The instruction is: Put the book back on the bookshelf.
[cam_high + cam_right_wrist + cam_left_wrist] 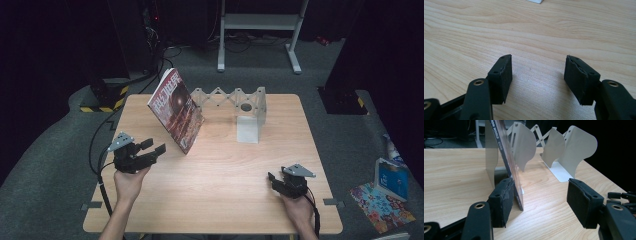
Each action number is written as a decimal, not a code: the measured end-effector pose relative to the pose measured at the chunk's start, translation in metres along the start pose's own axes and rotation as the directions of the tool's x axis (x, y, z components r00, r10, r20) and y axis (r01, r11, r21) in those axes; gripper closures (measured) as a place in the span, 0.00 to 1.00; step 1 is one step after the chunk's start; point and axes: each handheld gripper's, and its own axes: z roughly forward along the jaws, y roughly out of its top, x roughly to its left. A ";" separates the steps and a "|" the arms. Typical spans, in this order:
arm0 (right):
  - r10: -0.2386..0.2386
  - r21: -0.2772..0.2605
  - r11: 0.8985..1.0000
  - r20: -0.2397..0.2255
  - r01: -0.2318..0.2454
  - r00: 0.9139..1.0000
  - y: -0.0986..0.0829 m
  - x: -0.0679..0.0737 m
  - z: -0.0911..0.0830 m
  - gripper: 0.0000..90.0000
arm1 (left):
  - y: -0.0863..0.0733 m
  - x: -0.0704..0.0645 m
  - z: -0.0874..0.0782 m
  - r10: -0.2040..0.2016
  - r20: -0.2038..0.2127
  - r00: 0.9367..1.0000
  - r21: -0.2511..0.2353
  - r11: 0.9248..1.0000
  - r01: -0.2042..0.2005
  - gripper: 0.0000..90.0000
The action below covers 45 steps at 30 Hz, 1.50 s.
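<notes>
Left gripper [152,146] hangs wide open beside the book [176,110], which stands tilted against the folding rack [235,100] on the table [220,170], while right gripper [274,181] rests open, well apart.

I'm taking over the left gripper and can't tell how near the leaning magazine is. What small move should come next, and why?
Probably close the left gripper. Its jaws stand wide open, the magazine's lower edge lies between them against the left pad, and the magazine leans tilted against the folding rack, so an easy squeeze should secure it.
</notes>
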 end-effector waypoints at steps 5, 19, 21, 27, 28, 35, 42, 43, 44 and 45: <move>-0.003 -0.001 1.000 0.000 0.003 1.000 0.000 0.000 0.000 0.44 | -0.004 -0.001 0.000 0.002 -0.001 1.000 0.003 1.000 -0.002 0.43; -0.003 -0.001 1.000 0.000 0.003 1.000 0.000 0.000 0.000 0.44 | -0.016 -0.003 0.004 -0.009 0.005 1.000 0.014 1.000 0.009 0.43; 0.000 0.000 1.000 0.000 0.000 1.000 0.000 0.000 0.000 0.44 | -0.018 -0.004 0.005 -0.006 0.004 1.000 0.019 1.000 0.006 0.43; 0.000 0.000 1.000 0.000 0.000 1.000 0.000 0.000 0.000 0.44 | -0.021 -0.005 0.006 -0.001 0.004 1.000 0.022 1.000 0.001 0.43; -0.001 0.000 1.000 0.000 0.001 1.000 0.000 0.000 0.000 0.44 | -0.024 -0.005 0.007 -0.005 0.006 1.000 0.023 1.000 0.005 0.43; 0.000 0.000 1.000 0.000 0.000 1.000 0.000 0.000 0.000 0.44 | -0.030 -0.008 0.010 0.003 0.005 1.000 0.035 0.999 -0.003 0.43; 0.001 0.001 1.000 0.001 -0.001 1.000 0.000 0.000 0.000 0.44 | -0.038 -0.010 0.015 0.001 0.006 1.000 0.045 0.999 -0.001 0.43; -0.001 0.000 1.000 0.001 0.001 1.000 0.000 0.000 0.000 0.44 | -0.039 -0.010 0.015 0.004 0.005 1.000 0.047 0.999 -0.004 0.43; -0.001 0.000 1.000 0.001 0.001 1.000 0.000 0.000 0.000 0.44 | -0.040 -0.011 0.016 0.003 0.004 1.000 0.048 0.999 -0.003 0.43; -0.001 0.000 1.000 0.001 0.001 1.000 0.000 0.000 0.000 0.44 | -0.041 -0.011 0.016 0.005 0.003 1.000 0.050 0.999 -0.005 0.43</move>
